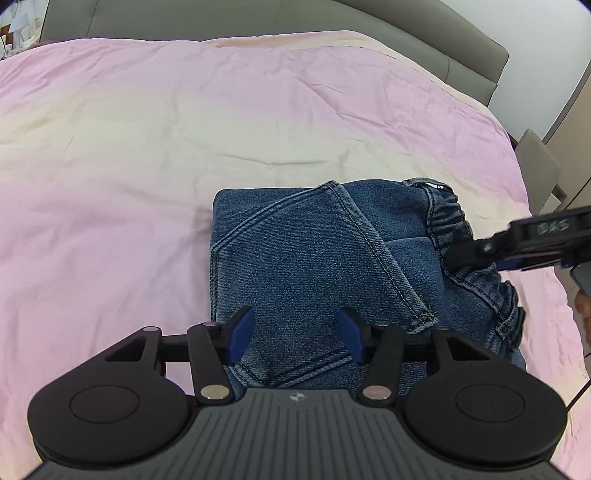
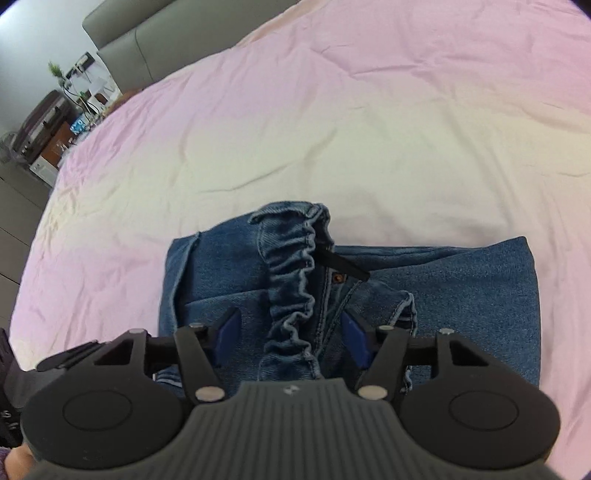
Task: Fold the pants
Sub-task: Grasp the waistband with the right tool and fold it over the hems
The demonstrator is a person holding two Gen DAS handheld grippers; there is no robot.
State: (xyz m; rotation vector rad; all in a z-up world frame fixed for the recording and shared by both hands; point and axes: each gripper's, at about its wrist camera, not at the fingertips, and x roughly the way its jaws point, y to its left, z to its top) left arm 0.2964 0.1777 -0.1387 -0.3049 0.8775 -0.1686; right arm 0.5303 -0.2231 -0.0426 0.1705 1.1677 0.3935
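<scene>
A pair of blue denim pants (image 1: pixel 306 266) lies folded into a compact bundle on the bed, back pocket up, elastic waistband (image 1: pixel 450 218) at its right end. My left gripper (image 1: pixel 297 332) is open just above the bundle's near edge, blue pads wide apart and empty. The right gripper's fingers (image 1: pixel 476 251) come in from the right and touch the waistband. In the right wrist view the pants (image 2: pixel 461 288) lie below my open right gripper (image 2: pixel 291 336), whose pads straddle the gathered waistband (image 2: pixel 291 273) without closing on it.
The pink and cream bed sheet (image 1: pixel 166 147) spreads wide to the left of and beyond the pants. A grey headboard (image 1: pixel 332 22) runs along the far edge. A cluttered nightstand (image 2: pixel 62 110) stands beside the bed at the far left of the right wrist view.
</scene>
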